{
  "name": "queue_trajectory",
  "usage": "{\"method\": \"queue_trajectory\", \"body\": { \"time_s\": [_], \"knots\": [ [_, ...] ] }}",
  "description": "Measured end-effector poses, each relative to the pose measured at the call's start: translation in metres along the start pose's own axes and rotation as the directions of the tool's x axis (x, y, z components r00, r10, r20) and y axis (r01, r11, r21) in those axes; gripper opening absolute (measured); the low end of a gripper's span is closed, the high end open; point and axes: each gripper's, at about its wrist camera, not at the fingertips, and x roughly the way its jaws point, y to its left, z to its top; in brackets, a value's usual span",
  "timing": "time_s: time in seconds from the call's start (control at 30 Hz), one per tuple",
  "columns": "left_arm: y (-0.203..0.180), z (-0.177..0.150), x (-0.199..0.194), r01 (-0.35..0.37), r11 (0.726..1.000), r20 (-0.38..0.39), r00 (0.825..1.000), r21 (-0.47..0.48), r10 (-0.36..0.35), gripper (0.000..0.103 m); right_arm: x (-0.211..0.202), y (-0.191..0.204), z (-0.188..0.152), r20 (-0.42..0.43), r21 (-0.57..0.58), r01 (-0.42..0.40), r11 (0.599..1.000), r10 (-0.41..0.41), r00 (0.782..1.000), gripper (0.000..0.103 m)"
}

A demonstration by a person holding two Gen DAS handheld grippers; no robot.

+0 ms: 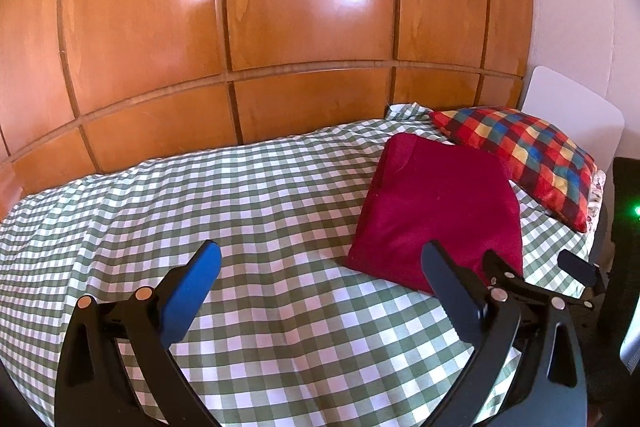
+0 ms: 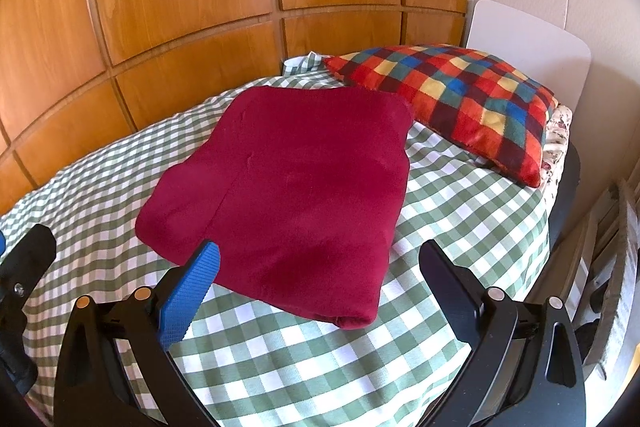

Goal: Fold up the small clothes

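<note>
A dark red garment (image 2: 288, 183) lies folded into a neat rectangle on the green-and-white checked bed cover (image 2: 460, 211). It also shows in the left wrist view (image 1: 436, 211), to the right. My left gripper (image 1: 320, 259) is open and empty, above the bed cover to the left of the garment. My right gripper (image 2: 320, 259) is open and empty, hovering just before the garment's near edge without touching it. The right gripper's fingers (image 1: 576, 267) show at the right edge of the left wrist view.
A multicoloured checked cushion (image 2: 452, 99) lies behind the garment at the head of the bed, against a white headboard (image 2: 528, 39). Wooden wardrobe panels (image 1: 280, 27) run along the far side. The bed's right edge (image 2: 560, 211) drops off beside a chair.
</note>
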Motion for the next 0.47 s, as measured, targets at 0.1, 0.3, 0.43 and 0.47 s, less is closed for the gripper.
{"method": "queue_trajectory", "body": {
  "time_s": [0.1,0.3,0.43,0.47],
  "knots": [
    [-0.002,-0.002,0.004,-0.009,1.0,-0.005,1.0,0.018,0.009,0.099,0.002,0.0,0.0,-0.005,0.0,0.001,1.0,-0.001,1.0,0.099],
    [0.0,-0.005,0.015,-0.021,1.0,-0.05,0.999,-0.006,0.02,0.1,0.002,-0.003,0.004,0.004,0.01,0.005,1.0,-0.005,1.0,0.099],
    [0.002,-0.007,0.019,-0.024,1.0,-0.063,0.998,-0.012,0.023,0.1,0.004,-0.005,0.005,0.004,0.013,0.012,1.0,-0.012,1.0,0.099],
    [0.003,-0.008,0.02,-0.026,1.0,-0.066,0.998,-0.014,0.025,0.1,0.004,-0.005,0.005,0.004,0.013,0.012,1.0,-0.012,1.0,0.099]
  ]
}}
